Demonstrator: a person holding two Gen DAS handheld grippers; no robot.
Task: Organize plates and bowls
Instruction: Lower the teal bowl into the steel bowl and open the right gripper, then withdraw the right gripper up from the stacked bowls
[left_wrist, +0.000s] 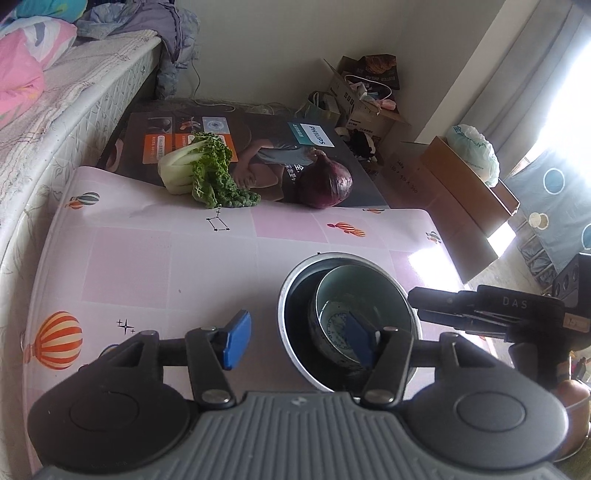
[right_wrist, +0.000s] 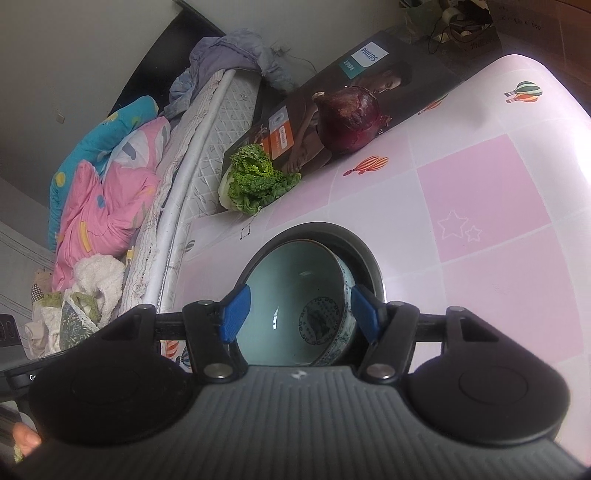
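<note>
A steel bowl (left_wrist: 286, 295) stands on the pink tablecloth (left_wrist: 147, 266), and a ceramic bowl (left_wrist: 362, 291) with a pale green inside and a blue pattern leans tilted in it. My left gripper (left_wrist: 298, 339) hovers open over the steel bowl's left rim, one blue pad above the cloth and the other above the ceramic bowl. From the right, the other gripper's black fingers (left_wrist: 436, 306) reach the bowl's edge. In the right wrist view my right gripper (right_wrist: 300, 314) is open over the ceramic bowl (right_wrist: 295, 273). Its right pad is just outside the rim, and the dark outer bowl (right_wrist: 365, 251) shows behind.
A leafy green cabbage (left_wrist: 207, 173) and a red onion (left_wrist: 325, 184) lie at the table's far edge against a flat printed box (left_wrist: 258, 136). A mattress (left_wrist: 74, 110) with bedding runs along the left. Cardboard boxes (left_wrist: 461, 177) stand on the floor to the right.
</note>
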